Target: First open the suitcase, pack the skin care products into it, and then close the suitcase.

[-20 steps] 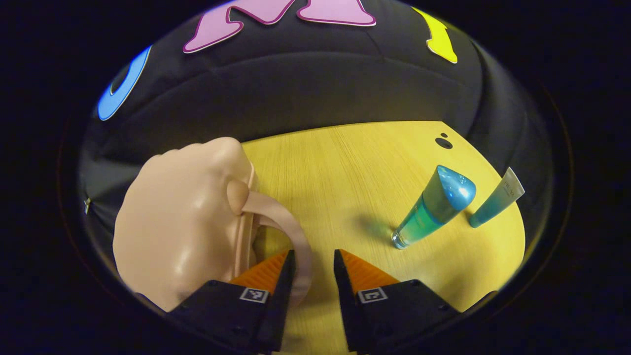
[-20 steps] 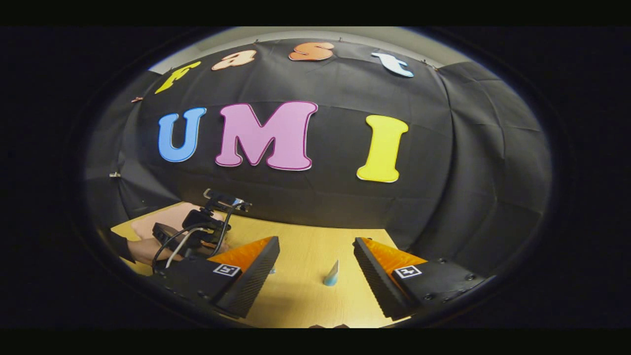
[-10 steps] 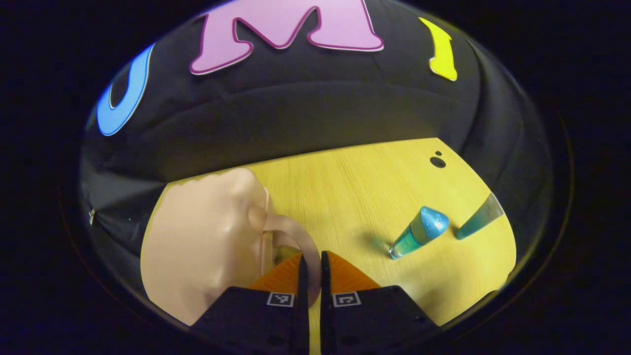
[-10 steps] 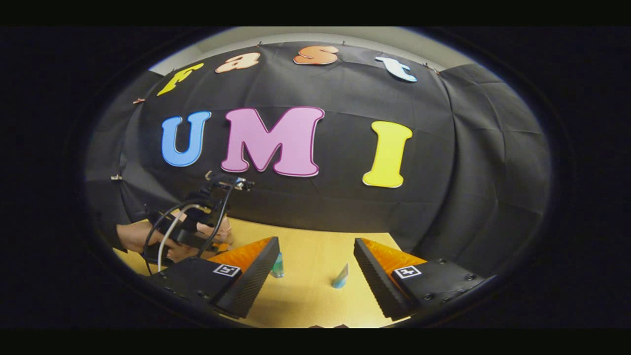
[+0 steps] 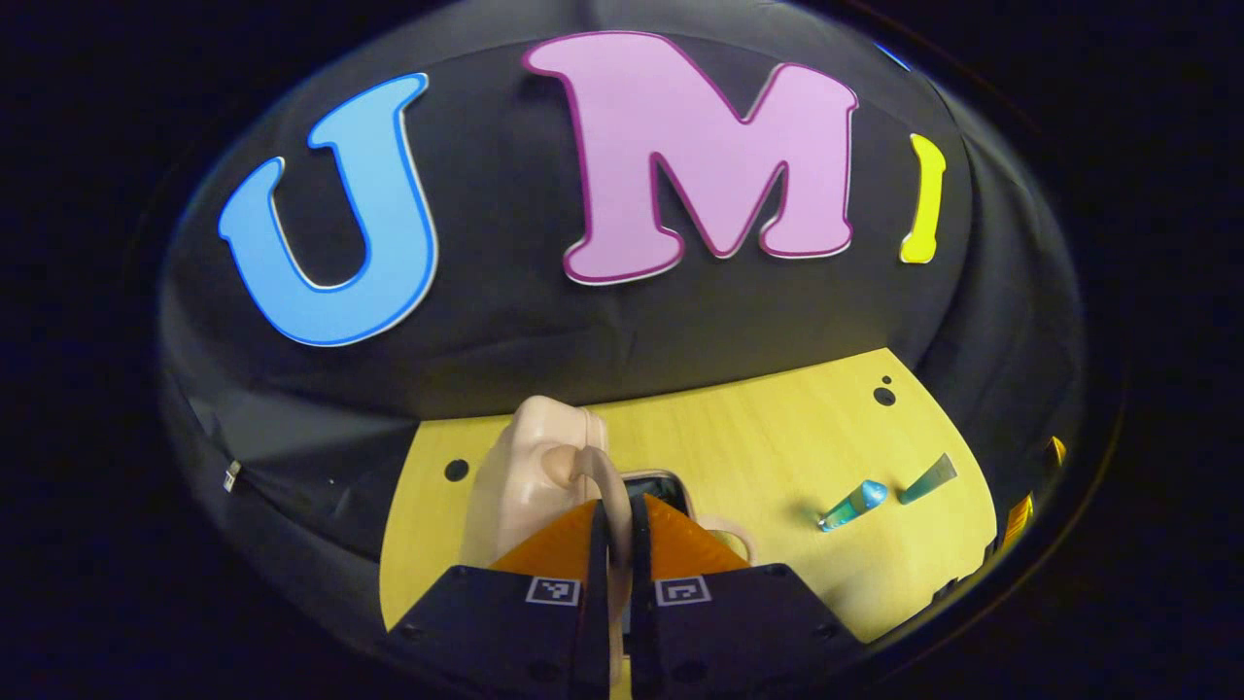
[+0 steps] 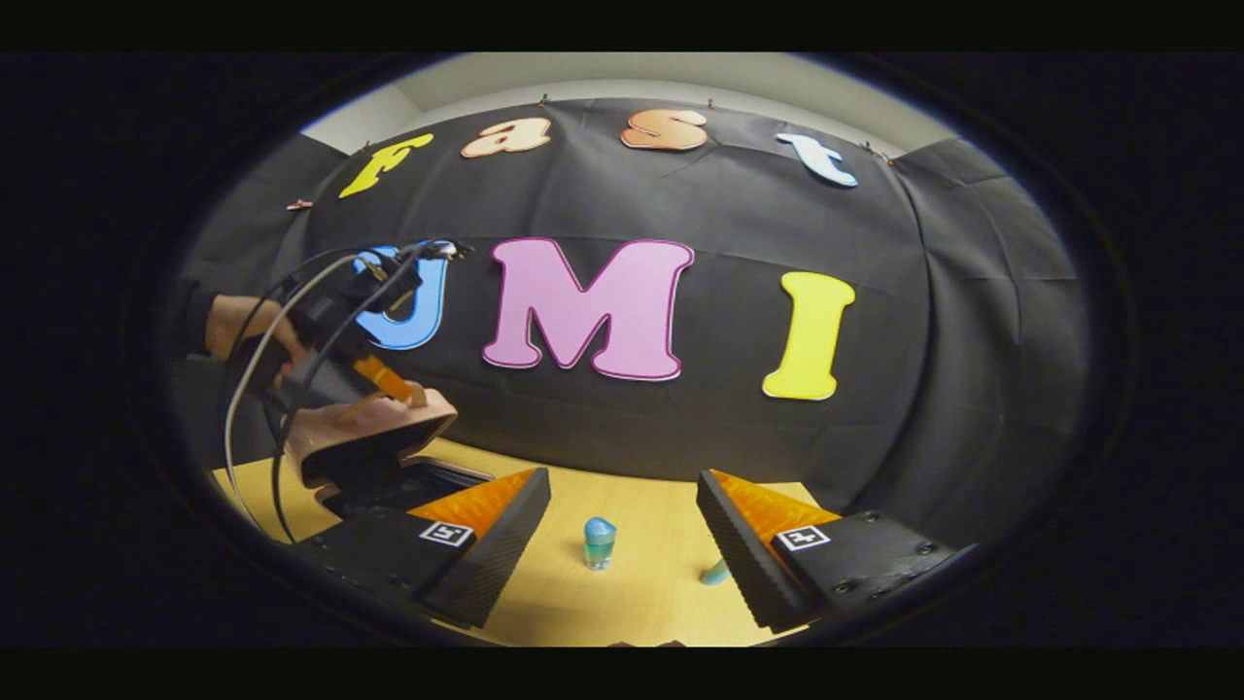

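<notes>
The left tool (image 5: 618, 530) is closed on the pale loop handle (image 5: 601, 476) of the small pink suitcase (image 5: 530, 467), both fingers pinching the thin strap. In the right gripper view the lid (image 6: 374, 428) is tilted up off the dark base (image 6: 408, 486), hinged at the far side, with the left tool (image 6: 389, 381) and the hand (image 6: 238, 326) holding it above.

The main risk, as I judge it, is the handle slipping out of that narrow pinch (the strap is smooth and curved), which would let the lid drop shut. A second risk: the case looks light, so a pull that is not along the hinge arc could drag or tip the whole case across the bench (image 5: 777, 428).

The right tool (image 6: 622, 525) is open and empty, hovering low over the bench, its jaws wide apart. The blue-capped bottle (image 6: 600, 542) stands upright between its fingers but farther off; the teal tube (image 6: 714, 574) is partly hidden behind the right finger. In the left gripper view the bottle (image 5: 851, 505) and tube (image 5: 928, 478) sit close together, well apart from the suitcase and near the bench's right edge, so a clumsy grasp could knock one off. Between case and products the bench is bare, giving free room for carrying. Behind the case the booth wall is close, which may limit how far the lid can swing back.
</notes>
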